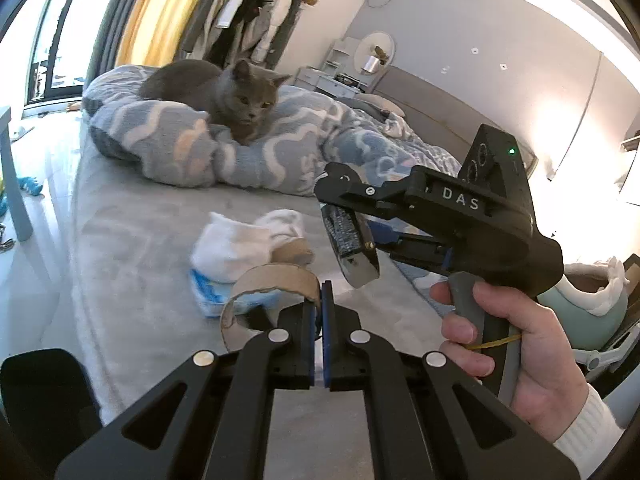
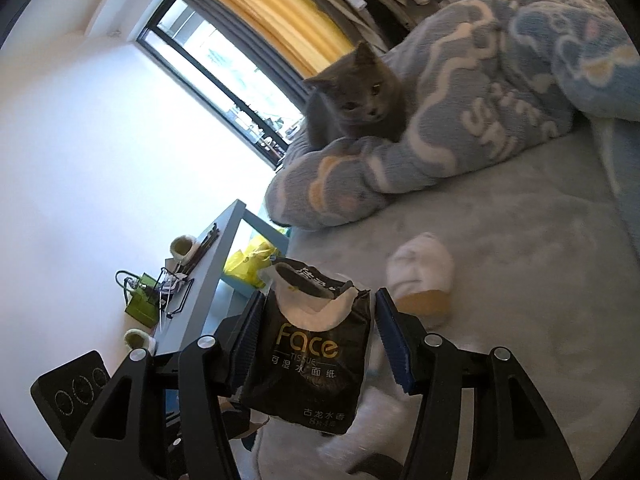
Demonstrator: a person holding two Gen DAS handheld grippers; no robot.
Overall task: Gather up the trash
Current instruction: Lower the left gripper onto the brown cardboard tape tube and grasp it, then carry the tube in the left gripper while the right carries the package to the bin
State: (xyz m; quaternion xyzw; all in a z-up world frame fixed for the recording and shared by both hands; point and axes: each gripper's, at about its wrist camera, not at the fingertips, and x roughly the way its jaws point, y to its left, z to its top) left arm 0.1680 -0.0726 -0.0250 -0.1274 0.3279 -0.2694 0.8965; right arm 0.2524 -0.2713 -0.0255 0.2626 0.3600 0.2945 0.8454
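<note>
My left tongs (image 1: 321,300) are pressed together on the wall of a torn cardboard tube (image 1: 272,280), pinching only its thin edge, held low over the grey bed (image 1: 132,240). My right tongs (image 2: 316,336) carry a black tissue pack (image 2: 308,356) between the blue pads (image 2: 394,340); the left pad seems to be against the pack, but a sliver of gap shows at the right pad, so I judge the hold light.

The risk I see first is the pack sliding out, because soft plastic gives under pressure and it hangs lopsided. The tube could tear further or pivot loose, since the tongs bite only one curled lip. A grey cat (image 1: 224,92) lies on the patterned duvet (image 1: 180,148) watching both tools; a pounce at dangling trash would knock either piece away.

More trash waits on the bed: a white crumpled wad (image 1: 248,240) touching another cardboard roll (image 1: 292,254), with a blue-and-white wrapper (image 1: 208,292) beneath them. Both tongs are already full, so reaching for these now would mean dropping something.

My right hand (image 1: 500,340) grips its tool's handle with fingers wrapped round, the tool angled down toward the bed, just right of the left tongs. The blue counter (image 2: 224,264) stands beside the bed.
</note>
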